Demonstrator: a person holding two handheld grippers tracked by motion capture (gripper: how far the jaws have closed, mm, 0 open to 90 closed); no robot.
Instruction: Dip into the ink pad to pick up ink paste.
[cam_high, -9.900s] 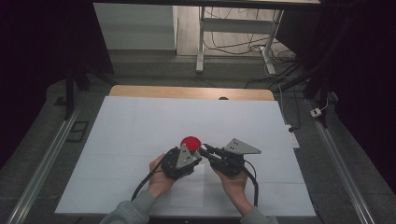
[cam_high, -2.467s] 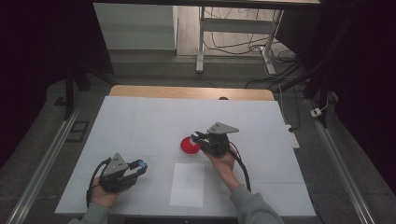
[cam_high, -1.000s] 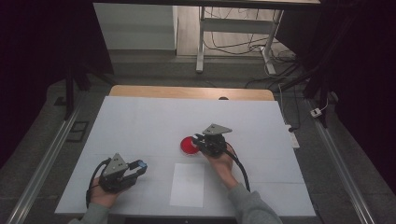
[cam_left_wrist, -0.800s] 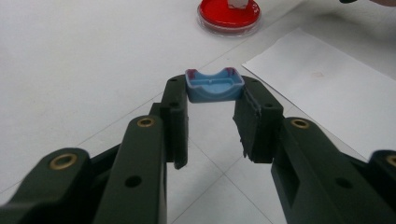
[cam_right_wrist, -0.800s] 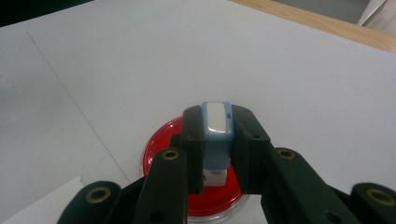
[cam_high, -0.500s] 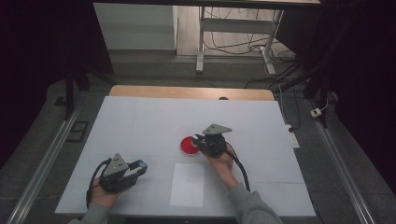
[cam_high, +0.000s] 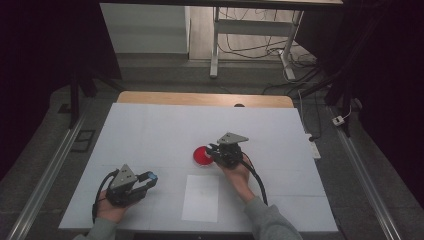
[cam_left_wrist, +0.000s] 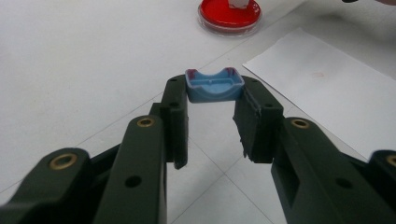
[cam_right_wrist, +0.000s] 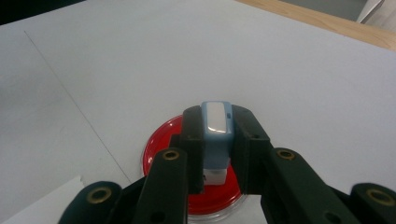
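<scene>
A shallow round dish with a red pad (cam_high: 200, 156) lies near the middle of the white table. My right gripper (cam_high: 214, 150) is shut on a small blue-and-white stamp (cam_right_wrist: 216, 135), held upright with its lower end down on the red pad (cam_right_wrist: 159, 145). At the front left, my left gripper (cam_high: 148, 180) lies low over the table, shut on a small blue cap (cam_left_wrist: 215, 86) gripped at the very tips of the jaws. The left gripper view also has the red dish (cam_left_wrist: 229, 16) farther off, with the stamp's white end standing in it.
A white sheet of paper (cam_high: 201, 198) lies flat in front of the dish, between the two hands. The table's wooden far edge (cam_high: 200, 99) and metal rails (cam_high: 45, 177) on both sides bound the white surface (cam_high: 150, 130).
About ten seconds ago both grippers met at the red dish; since then the left one has drawn back to the front left with the blue cap. Over the last second nothing has moved.
</scene>
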